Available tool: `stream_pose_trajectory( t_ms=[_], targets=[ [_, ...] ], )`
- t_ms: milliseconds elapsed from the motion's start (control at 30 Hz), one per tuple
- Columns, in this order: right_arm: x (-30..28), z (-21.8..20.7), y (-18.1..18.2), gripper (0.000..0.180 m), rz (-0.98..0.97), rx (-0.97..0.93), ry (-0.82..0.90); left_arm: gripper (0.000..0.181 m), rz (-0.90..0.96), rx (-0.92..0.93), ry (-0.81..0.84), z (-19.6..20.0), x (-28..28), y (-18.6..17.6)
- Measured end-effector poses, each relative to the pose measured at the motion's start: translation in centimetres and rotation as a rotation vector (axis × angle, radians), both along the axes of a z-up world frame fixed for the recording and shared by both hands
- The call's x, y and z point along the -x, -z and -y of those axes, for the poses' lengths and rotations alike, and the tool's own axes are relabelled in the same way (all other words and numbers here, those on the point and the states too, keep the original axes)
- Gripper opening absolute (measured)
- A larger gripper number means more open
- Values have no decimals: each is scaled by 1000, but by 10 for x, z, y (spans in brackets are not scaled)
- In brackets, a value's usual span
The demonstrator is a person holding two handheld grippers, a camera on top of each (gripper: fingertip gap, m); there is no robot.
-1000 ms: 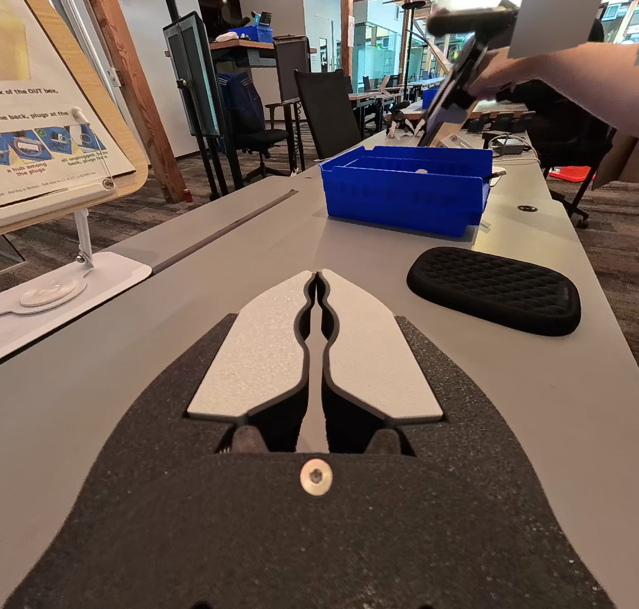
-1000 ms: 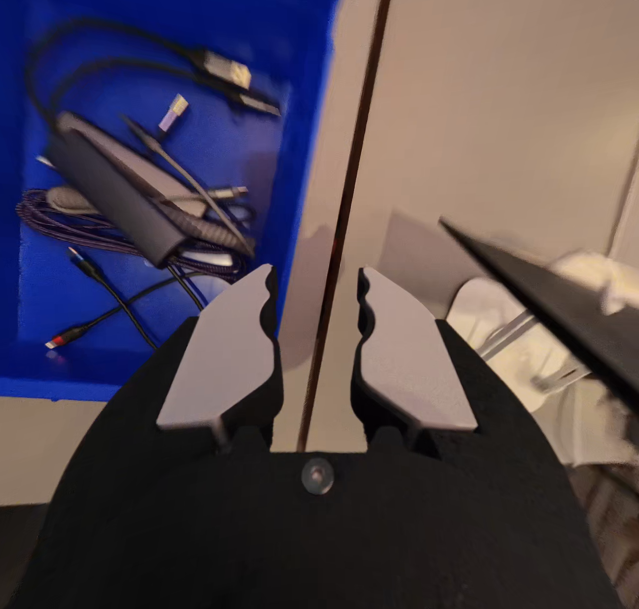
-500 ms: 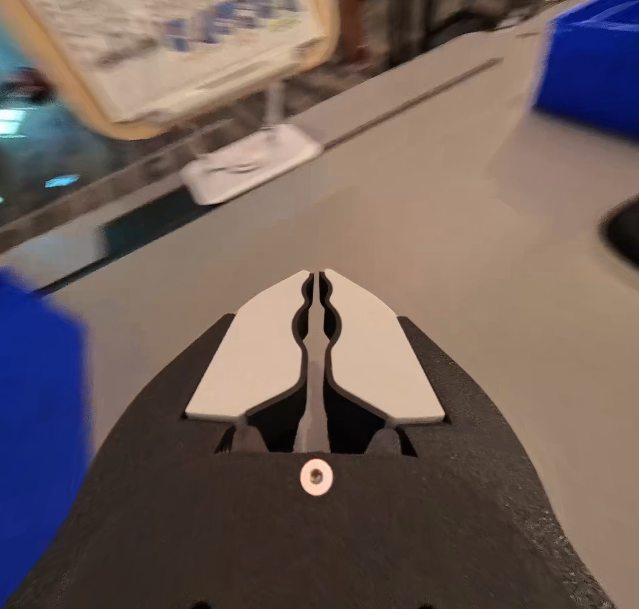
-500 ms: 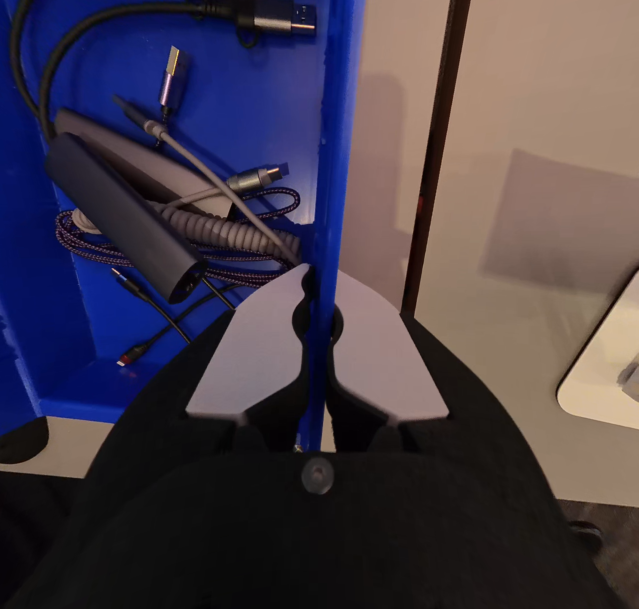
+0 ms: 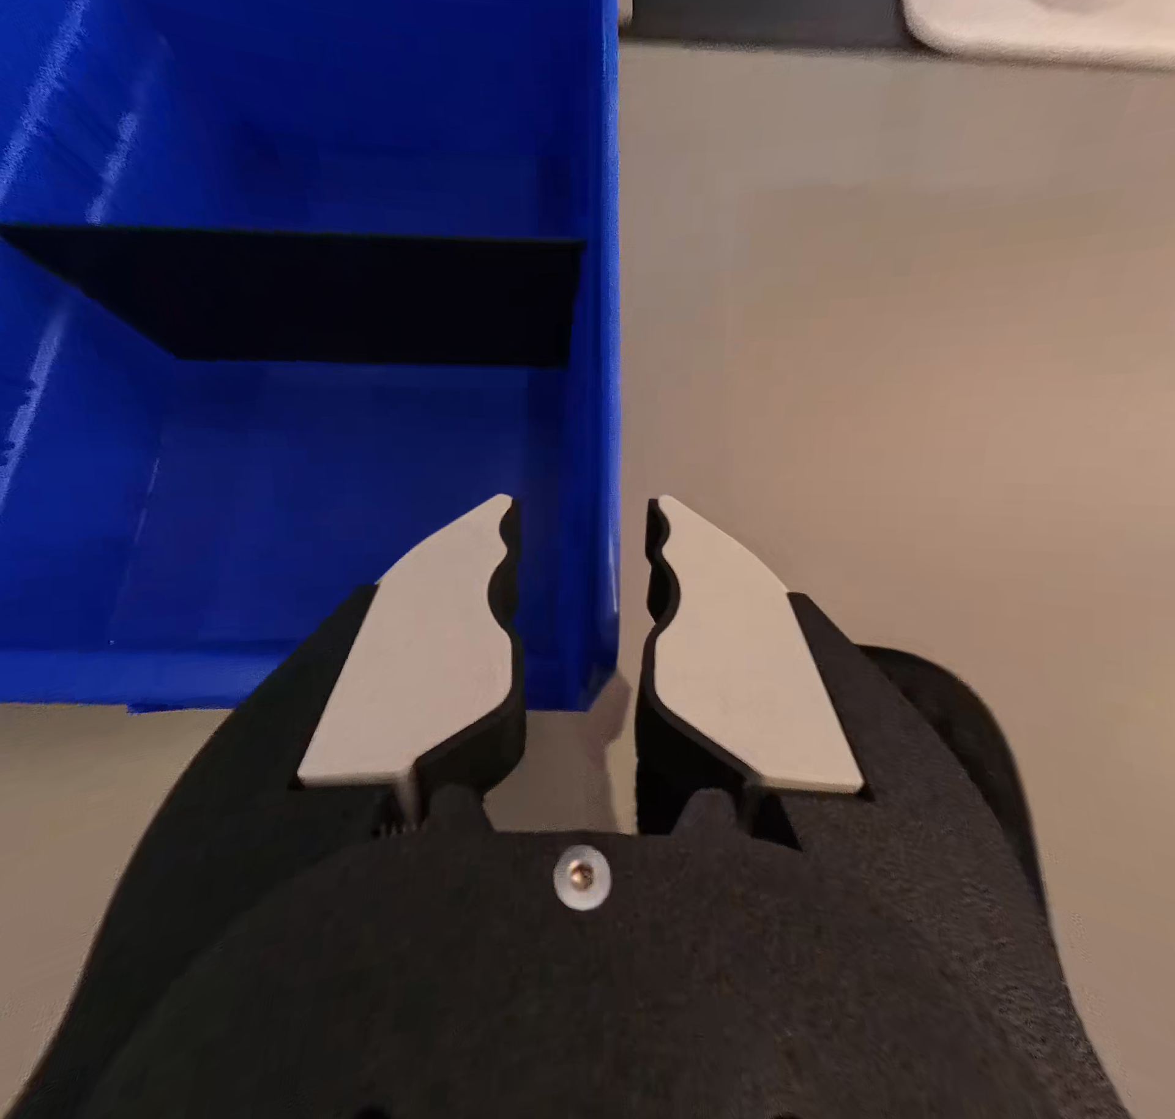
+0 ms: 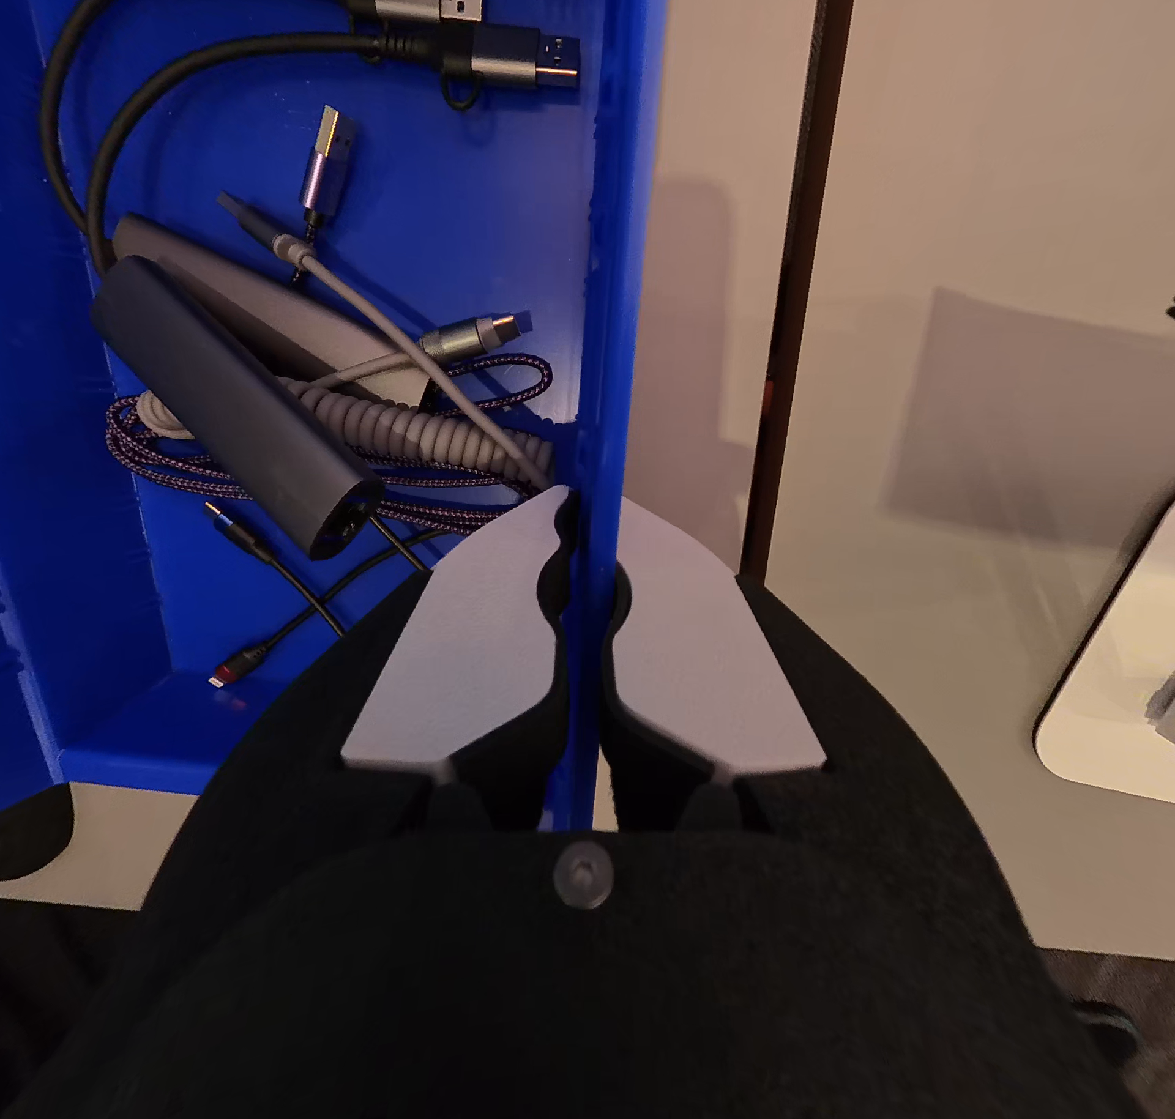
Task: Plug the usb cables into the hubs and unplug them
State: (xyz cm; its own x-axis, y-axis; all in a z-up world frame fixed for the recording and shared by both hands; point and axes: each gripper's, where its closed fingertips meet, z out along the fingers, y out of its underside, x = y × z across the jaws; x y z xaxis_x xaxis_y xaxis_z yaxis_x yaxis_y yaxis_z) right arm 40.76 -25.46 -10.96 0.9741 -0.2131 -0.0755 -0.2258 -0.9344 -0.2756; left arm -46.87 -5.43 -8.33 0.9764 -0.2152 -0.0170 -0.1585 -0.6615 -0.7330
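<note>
Bins first: in the left wrist view a blue bin fills the upper left, with a black divider across it and nothing visible in its compartments. The left gripper hangs over that bin's right wall, its jaws apart, one finger inside the wall and the other outside over the grey table. A white base lies at the top right.

In the right wrist view a second blue bin holds the task's things. Two black cables curve down its left side and end in grey plugs at the top. A dark hub lies slanted on a paler hub, over a purple braided cable and a grey coiled cable. The right gripper is clamped on the bin's right wall, one finger on either side of it. A dark seam runs down the table to the right.
</note>
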Motion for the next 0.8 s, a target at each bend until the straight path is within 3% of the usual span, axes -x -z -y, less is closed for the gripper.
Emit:
stream_pose_trajectory(
  t_ms=[33, 100, 400, 800],
  targets=[
    [0, 0, 0, 4, 0, -6, -4, 33, -41, 46, 9, -3, 0, 12],
    [0, 0, 0, 4, -5, -15, -3, 8, -175, 54, 35, -11, 1, 19],
    [-1, -1, 0, 4, -12, -11, -13, 8, -328, 61, 135, -34, -60, 20],
    [-2, 0, 0, 4, -26, 35, -40, 9, -348, 52, 233, 8, -197, 23]
  ],
)
